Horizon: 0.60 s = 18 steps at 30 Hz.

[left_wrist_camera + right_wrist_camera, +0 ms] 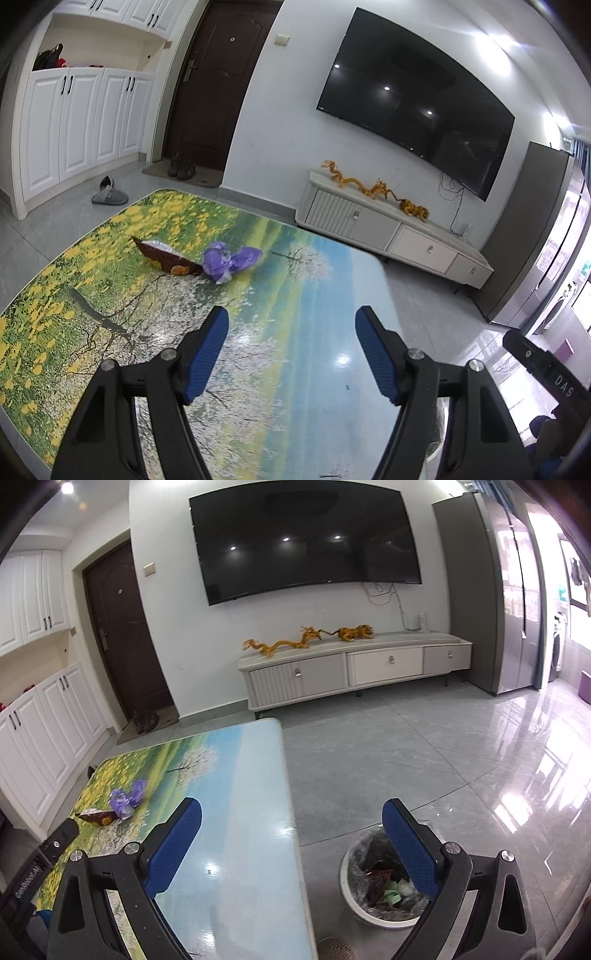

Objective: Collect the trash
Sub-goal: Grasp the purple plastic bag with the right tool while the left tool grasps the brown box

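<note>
Purple crumpled wrapper [231, 260] lies touching a brown wrapper [168, 258] on the far side of the table [314, 332]. Your left gripper [291, 354] and right gripper [291, 845] both gape wide, empty. Approach low, straddle one wrapper, then carry it to the bin [349, 890] on the floor beside the table.

crumpled purple wrapper [231, 260] touching brown wrapper [166, 256] on table [314, 295].
</note>
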Available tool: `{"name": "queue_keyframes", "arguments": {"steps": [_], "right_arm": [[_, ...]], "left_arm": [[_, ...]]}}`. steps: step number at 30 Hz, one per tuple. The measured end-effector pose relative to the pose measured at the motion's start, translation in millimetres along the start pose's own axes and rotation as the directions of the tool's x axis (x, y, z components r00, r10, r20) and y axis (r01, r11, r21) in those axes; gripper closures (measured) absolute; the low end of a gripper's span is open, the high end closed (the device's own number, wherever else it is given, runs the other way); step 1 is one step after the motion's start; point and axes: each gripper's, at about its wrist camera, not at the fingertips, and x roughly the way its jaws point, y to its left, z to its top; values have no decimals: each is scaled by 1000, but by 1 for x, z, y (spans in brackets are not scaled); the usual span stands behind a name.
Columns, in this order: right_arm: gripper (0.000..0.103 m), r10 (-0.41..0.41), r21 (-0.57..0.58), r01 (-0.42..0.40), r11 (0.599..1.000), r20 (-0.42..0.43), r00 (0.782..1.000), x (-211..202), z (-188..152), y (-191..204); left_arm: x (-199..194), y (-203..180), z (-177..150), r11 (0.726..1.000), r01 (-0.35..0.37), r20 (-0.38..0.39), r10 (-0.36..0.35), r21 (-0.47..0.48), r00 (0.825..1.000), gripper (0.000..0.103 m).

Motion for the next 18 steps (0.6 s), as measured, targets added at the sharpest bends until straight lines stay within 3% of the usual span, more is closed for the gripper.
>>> {"name": "queue_keyframes", "arguments": {"steps": [9, 15, 18], "right_arm": [[8, 134, -56, -142, 988, -123, 983, 61, 2, 55], [9, 259, -96, -283, 954, -209, 943, 110, 5, 113], [9, 325, -105, -359, 927, -251, 912, 136, 4, 147]], "left_arm": [[48, 92, 22, 994, -100, -85, 96, -38, 992, 33], [83, 159, 47, 983, -139, -113, 126, -120, 986, 33], [100, 176, 56, 980, -131, -124, 112, -151, 986, 33]]}}
